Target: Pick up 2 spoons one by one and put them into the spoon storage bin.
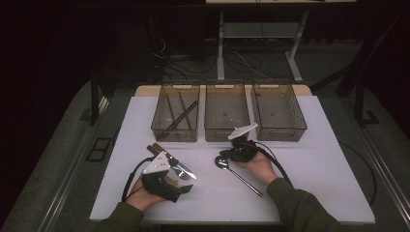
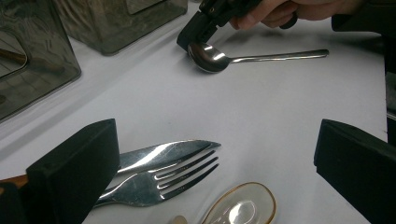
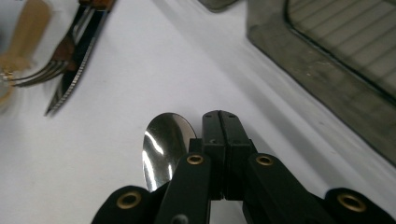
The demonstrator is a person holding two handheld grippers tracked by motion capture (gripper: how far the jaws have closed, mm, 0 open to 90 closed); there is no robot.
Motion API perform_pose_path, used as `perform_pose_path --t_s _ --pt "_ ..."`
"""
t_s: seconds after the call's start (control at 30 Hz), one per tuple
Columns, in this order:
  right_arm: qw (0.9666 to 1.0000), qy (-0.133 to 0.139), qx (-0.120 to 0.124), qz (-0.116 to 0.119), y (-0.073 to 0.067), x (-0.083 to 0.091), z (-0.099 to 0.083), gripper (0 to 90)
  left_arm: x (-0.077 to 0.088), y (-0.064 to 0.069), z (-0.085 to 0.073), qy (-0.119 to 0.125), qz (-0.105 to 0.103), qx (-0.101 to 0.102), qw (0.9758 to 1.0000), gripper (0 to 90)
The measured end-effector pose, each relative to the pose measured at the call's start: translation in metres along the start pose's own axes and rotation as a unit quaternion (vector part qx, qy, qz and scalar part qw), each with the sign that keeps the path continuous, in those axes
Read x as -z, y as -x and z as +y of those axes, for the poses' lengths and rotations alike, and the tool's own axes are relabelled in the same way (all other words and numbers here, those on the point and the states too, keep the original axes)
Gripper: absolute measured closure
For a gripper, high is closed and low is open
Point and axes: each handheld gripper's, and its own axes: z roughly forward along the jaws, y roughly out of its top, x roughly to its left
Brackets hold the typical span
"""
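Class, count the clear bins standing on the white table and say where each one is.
3, in a row along the table's far edge: left bin holding dark sticks, middle bin, right bin. None seems hidden.

Spoon (image 2: 212, 57), fork (image 2: 159, 183) and knife (image 2: 161, 154) polished mirror-bright metal, knife handle (image 1: 156, 148) brown wood; bench (image 2: 261, 112) smooth matt white; bins (image 1: 226, 112) smoky translucent plastic; gripper fingers (image 2: 74, 168) matt black, second spoon (image 2: 240, 207) glossy, gold-rimmed.
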Motion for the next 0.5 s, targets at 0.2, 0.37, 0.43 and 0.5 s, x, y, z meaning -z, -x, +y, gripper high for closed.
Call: perform_pose_path --t_s 0.2,0.37,0.43,0.5 --pt "0.9997 -0.002 0.011 0.022 -0.011 -0.006 0.002 89.8 0.000 0.000 0.000 0.000 0.000 0.000 1.0000 0.0" --pt "0.9994 -0.005 0.024 0.026 -0.018 -0.008 0.003 89.8 0.000 0.000 0.000 0.001 0.000 0.001 1.0000 0.0" --pt "0.9996 -0.004 0.019 0.022 -0.017 -0.008 0.003 85.9 0.000 0.000 0.000 0.001 0.000 0.000 1.0000 0.0" --pt "0.9998 0.003 0.016 0.013 -0.013 -0.002 0.003 83.4 0.001 0.000 0.000 0.001 0.000 0.000 1.0000 0.0"
